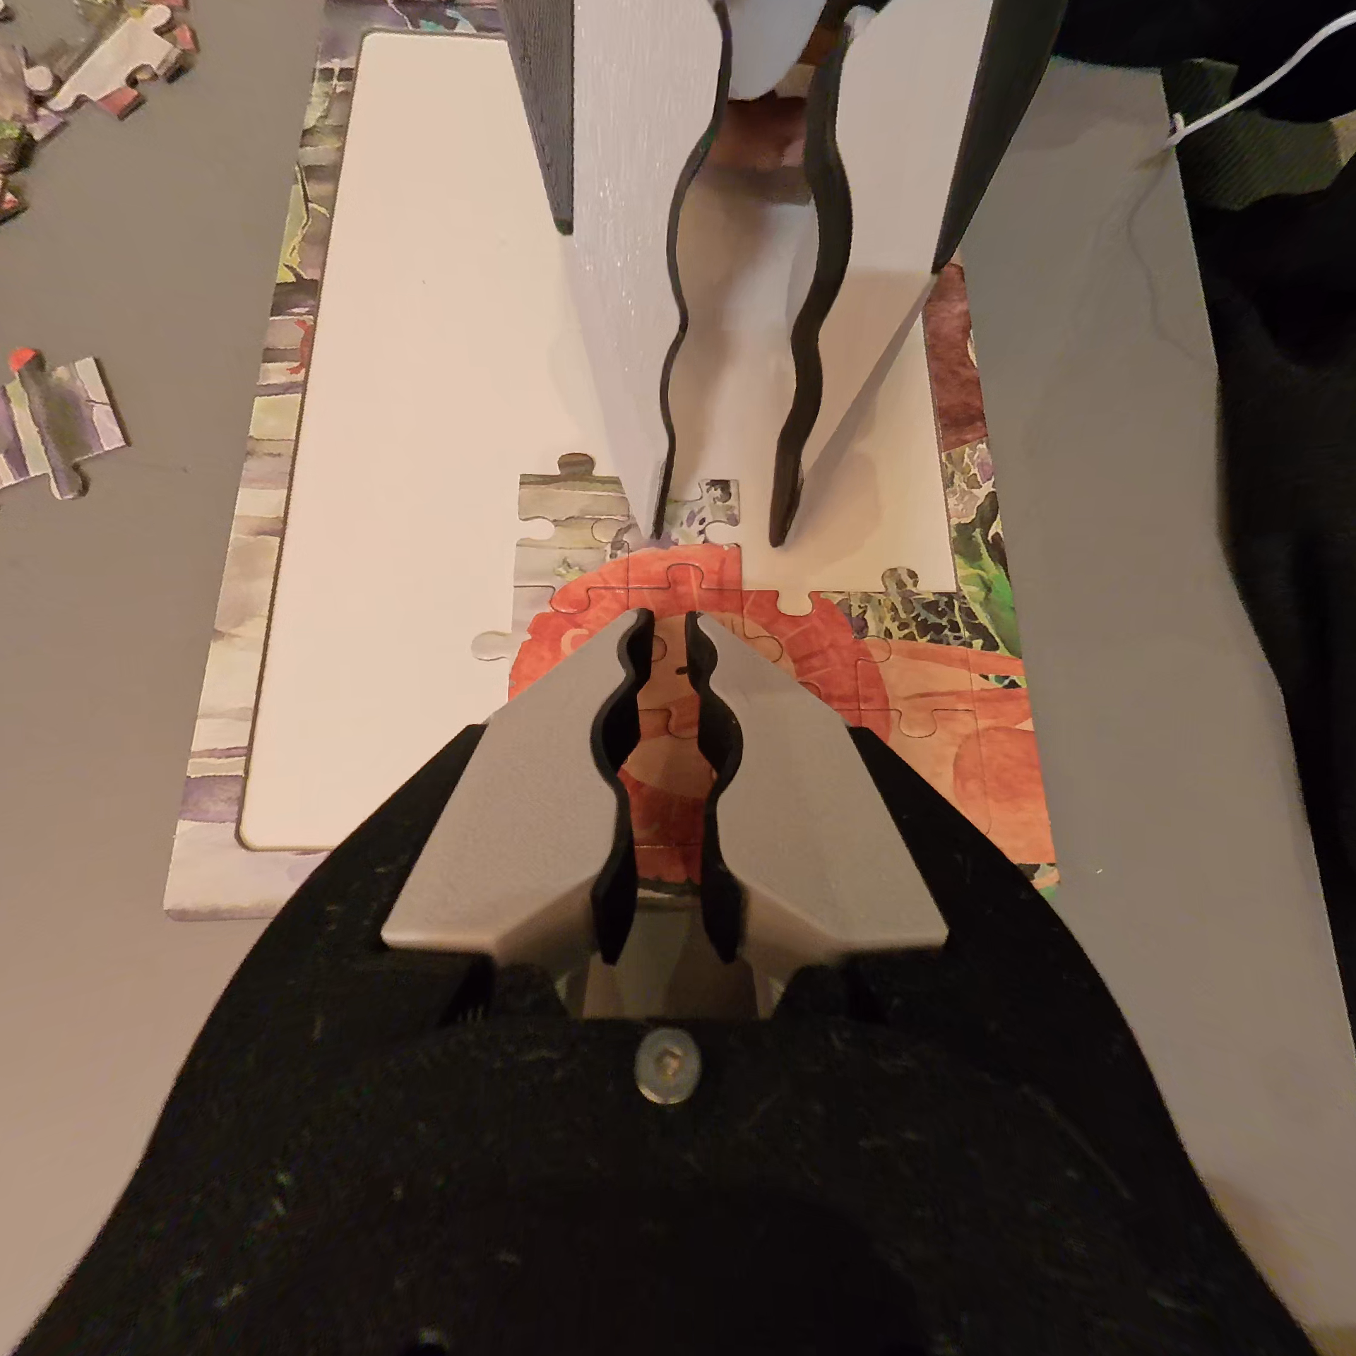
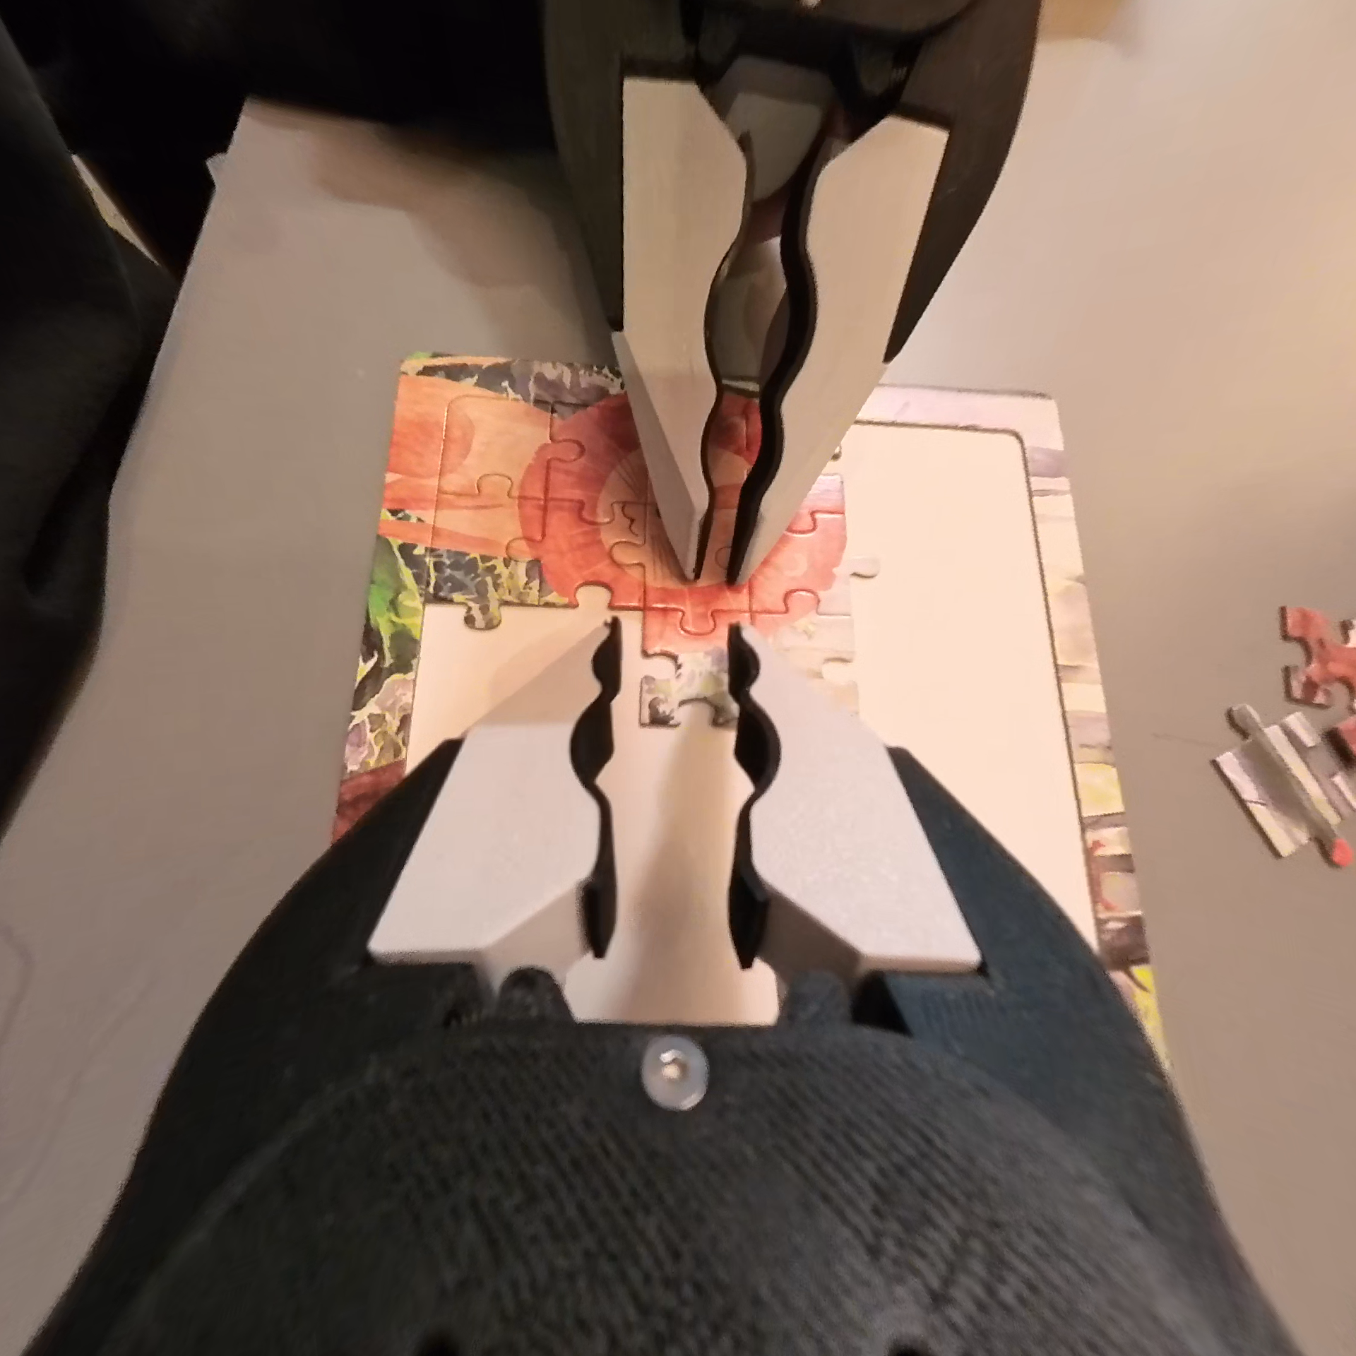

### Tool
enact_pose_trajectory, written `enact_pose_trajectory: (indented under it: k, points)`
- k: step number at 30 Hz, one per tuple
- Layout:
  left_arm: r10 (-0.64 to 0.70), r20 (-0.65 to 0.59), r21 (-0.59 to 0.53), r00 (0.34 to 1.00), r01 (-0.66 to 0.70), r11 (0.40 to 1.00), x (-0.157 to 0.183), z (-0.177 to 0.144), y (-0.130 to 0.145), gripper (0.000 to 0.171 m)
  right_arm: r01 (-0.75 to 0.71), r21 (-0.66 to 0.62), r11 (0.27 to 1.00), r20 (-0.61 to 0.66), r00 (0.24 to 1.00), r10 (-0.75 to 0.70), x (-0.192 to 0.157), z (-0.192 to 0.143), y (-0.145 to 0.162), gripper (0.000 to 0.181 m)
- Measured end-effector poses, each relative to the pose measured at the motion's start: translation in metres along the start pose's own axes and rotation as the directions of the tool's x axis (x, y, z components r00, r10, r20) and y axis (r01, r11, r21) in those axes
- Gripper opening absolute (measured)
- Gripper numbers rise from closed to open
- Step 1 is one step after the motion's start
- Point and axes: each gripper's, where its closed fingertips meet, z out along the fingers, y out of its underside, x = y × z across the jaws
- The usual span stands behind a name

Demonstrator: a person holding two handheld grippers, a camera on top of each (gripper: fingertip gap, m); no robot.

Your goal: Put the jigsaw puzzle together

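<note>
The puzzle tray [image 1: 411, 367] has a painted border and a white recess. An orange flower block of joined pieces [image 1: 917, 734] fills its near right corner; it also shows in the right wrist view [image 2: 558, 506]. A small purple-green piece [image 1: 710, 506] lies at the block's far edge, flat in the recess [image 2: 686, 671]. My right gripper [image 2: 673, 631] is open and straddles this piece without gripping it; from the left wrist view it [image 1: 720, 534] comes down from the top. My left gripper [image 1: 669, 622] is nearly shut and empty, tips on the orange block [image 2: 715, 576].
Loose pieces lie on the grey table left of the tray [image 1: 55, 425] and in a heap at the far left [image 1: 110, 66]; they also show at the right of the right wrist view [image 2: 1277, 800]. Dark cloth [image 1: 1284, 367] and a white cable [image 1: 1247, 88] are beyond the table's right edge. My left and right fingertips are right by each other.
</note>
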Motion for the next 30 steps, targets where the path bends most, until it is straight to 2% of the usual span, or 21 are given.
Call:
enact_pose_trajectory:
  k: [2,5,9,15,17,23,27,30]
  points:
    - [0.002,0.001,0.000,1.000,-0.002,1.000,0.000,0.000,0.000,0.007,-0.006,0.012,1.000,-0.009,1.000,0.006,0.002,-0.001,-0.002,0.022]
    - [0.002,0.002,0.000,1.000,-0.002,1.000,0.000,0.000,0.000,0.007,-0.020,-0.026,0.999,0.004,1.000,0.021,0.002,0.004,0.007,0.024]
    - [0.002,0.003,0.001,1.000,-0.002,1.000,0.000,0.000,0.000,0.007,-0.024,0.015,1.000,0.031,0.999,0.023,-0.003,0.002,-0.001,0.024]
    - [-0.015,0.000,0.016,1.000,0.015,1.000,-0.001,-0.001,-0.002,0.009,-0.050,0.006,0.999,0.020,0.999,0.049,0.002,-0.001,0.003,0.026]
    - [-0.017,0.041,0.021,0.999,0.016,1.000,-0.009,-0.007,-0.002,0.008,-0.054,0.032,0.998,-0.002,0.999,0.055,0.007,-0.006,0.000,0.025]
    - [-0.124,0.210,0.156,0.970,0.092,0.983,-0.049,-0.046,-0.010,0.002,-0.086,0.082,0.993,-0.105,0.990,0.094,0.030,-0.022,0.000,0.016]
    - [-0.193,0.197,0.225,0.961,0.147,0.963,-0.056,-0.056,-0.014,0.002,-0.110,0.130,0.985,-0.095,0.988,0.123,0.032,-0.025,-0.005,0.011]
    - [-0.192,0.184,0.219,0.964,0.150,0.964,-0.053,-0.052,-0.014,0.002,-0.112,0.100,0.989,-0.077,0.990,0.120,0.028,-0.017,-0.001,0.010]
